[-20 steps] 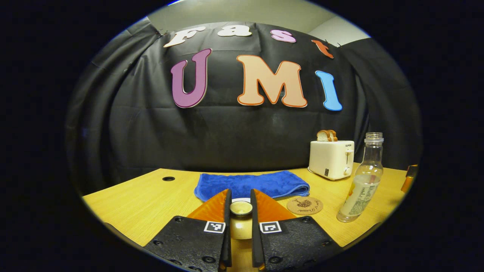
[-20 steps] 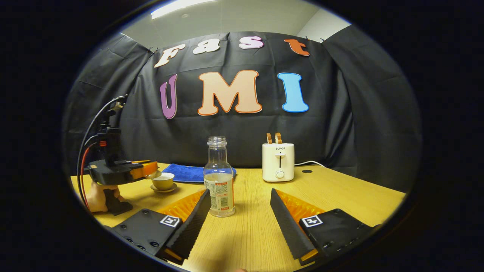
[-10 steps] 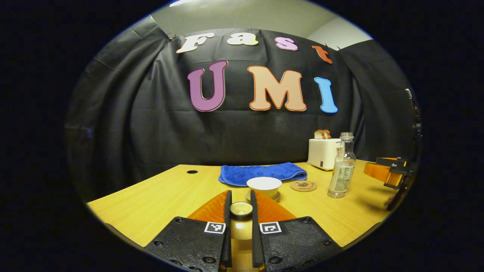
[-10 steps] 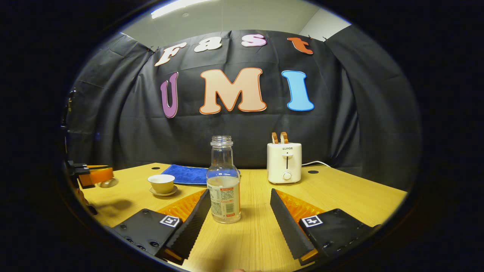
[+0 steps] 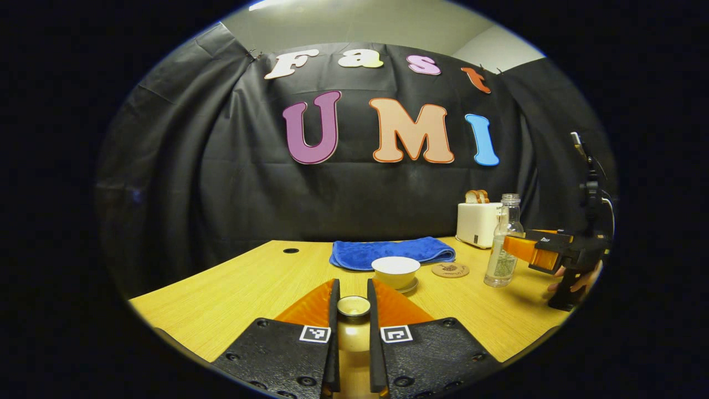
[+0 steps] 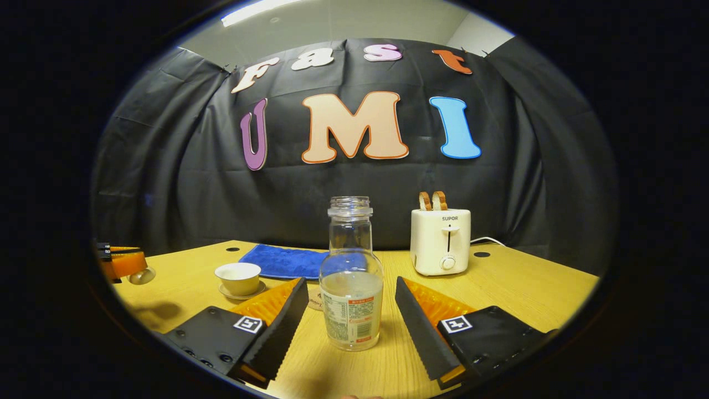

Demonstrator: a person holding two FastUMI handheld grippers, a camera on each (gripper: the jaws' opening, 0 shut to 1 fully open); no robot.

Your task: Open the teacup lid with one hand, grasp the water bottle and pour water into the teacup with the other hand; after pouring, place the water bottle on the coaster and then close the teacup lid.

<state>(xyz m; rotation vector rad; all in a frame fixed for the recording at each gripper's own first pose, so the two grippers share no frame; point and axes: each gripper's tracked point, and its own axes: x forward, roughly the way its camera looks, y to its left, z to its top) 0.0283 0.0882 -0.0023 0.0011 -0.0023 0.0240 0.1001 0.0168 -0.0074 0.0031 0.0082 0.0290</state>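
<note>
In the left gripper view, the left gripper point(image 5: 353, 310) is holding the teacup lid point(image 5: 353, 306) by its knob, both fingers clenched on it, clear of the teacup point(image 5: 395, 271). The teacup is sitting open on its saucer near the middle of the table point(image 5: 232, 291), just in front of the blue towel point(image 5: 392, 252) that is lying toward the far edge. The coaster point(image 5: 450, 270) is lying just beside the cup toward the right, and the water bottle point(image 5: 502, 244) is standing beyond it, in front of the toaster point(image 5: 478, 223), with the right gripper point(image 5: 512, 246) reaching at its side.

In the right gripper view, the right gripper point(image 6: 352, 310) is spread wide with the water bottle point(image 6: 351, 288) standing upright and uncapped between its fingers; neither finger is touching it. The left gripper point(image 6: 124, 265) is hanging at the left edge of the table, carrying the lid.

The lid step looks done; grasping the bottle is in hand. The next move calls for closing squarely on the bottle's body, then lifting it level toward the open cup.
</note>
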